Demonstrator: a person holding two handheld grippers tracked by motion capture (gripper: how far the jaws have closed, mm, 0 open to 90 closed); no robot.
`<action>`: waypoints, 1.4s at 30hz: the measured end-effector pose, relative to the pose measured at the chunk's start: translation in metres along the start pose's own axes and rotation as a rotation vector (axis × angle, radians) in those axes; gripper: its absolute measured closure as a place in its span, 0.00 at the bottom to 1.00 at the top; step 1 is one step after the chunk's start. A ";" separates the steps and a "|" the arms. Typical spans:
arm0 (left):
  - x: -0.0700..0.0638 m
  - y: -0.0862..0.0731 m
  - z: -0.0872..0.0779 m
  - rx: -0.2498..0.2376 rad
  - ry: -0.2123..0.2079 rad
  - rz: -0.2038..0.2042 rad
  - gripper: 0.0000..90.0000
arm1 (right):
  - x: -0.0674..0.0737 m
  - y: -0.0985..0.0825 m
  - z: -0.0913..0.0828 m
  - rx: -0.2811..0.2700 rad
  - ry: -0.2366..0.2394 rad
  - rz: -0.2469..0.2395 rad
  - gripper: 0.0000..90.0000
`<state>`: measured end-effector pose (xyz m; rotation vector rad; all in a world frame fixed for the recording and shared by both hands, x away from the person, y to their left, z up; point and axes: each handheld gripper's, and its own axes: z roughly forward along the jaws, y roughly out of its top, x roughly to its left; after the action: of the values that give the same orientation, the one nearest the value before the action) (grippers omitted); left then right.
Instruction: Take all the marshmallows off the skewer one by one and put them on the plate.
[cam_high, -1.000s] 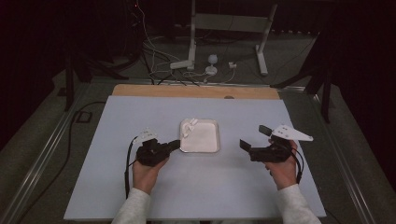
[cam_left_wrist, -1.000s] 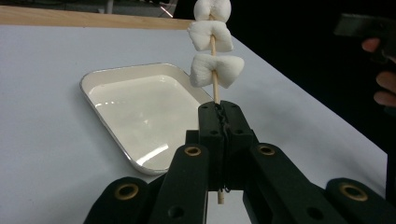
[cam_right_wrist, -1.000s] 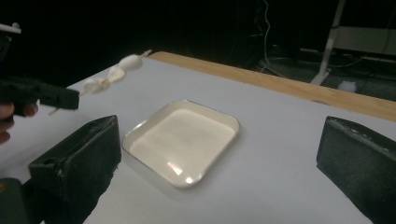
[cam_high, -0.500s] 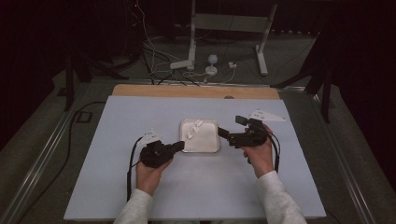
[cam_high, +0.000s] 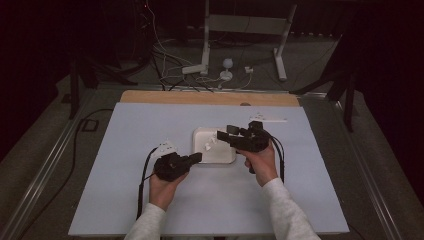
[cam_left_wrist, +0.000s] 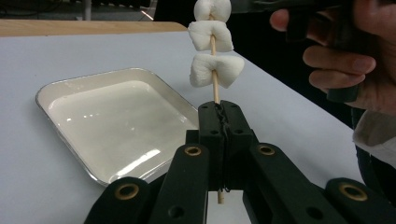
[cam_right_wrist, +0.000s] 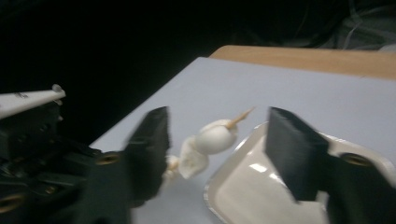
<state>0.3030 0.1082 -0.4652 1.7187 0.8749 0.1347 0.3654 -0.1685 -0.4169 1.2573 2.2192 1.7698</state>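
Tray (cam_left_wrist: 116, 126), white and bare inside, lies beside the marshmallow skewer (cam_left_wrist: 212, 56) clamped in the left gripper (cam_left_wrist: 219, 126); the right gripper (cam_right_wrist: 215, 140), jaws just closing, straddles the skewer untouched.

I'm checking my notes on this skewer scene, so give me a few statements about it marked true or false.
1. The left gripper is shut on the skewer. True.
2. Three marshmallows sit on the skewer. True.
3. The tray holds several marshmallows. False: it is empty.
4. The right gripper grips a marshmallow. False: its jaws have just been closing and stand either side of the top one, not yet pressing.
5. The tray rests on the table. True.
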 end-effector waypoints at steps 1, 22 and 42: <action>0.000 0.000 0.000 -0.003 -0.002 0.001 1.00 | -0.001 0.000 0.002 0.007 0.010 0.015 0.55; -0.001 -0.005 0.005 -0.002 -0.049 0.047 1.00 | -0.002 0.003 0.006 0.051 0.073 0.137 0.85; -0.002 -0.008 0.008 0.053 -0.011 0.101 1.00 | -0.004 0.005 -0.001 -0.012 0.027 0.162 0.89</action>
<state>0.3018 0.1015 -0.4744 1.8121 0.7897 0.1713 0.3704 -0.1710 -0.4140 1.4577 2.1728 1.8619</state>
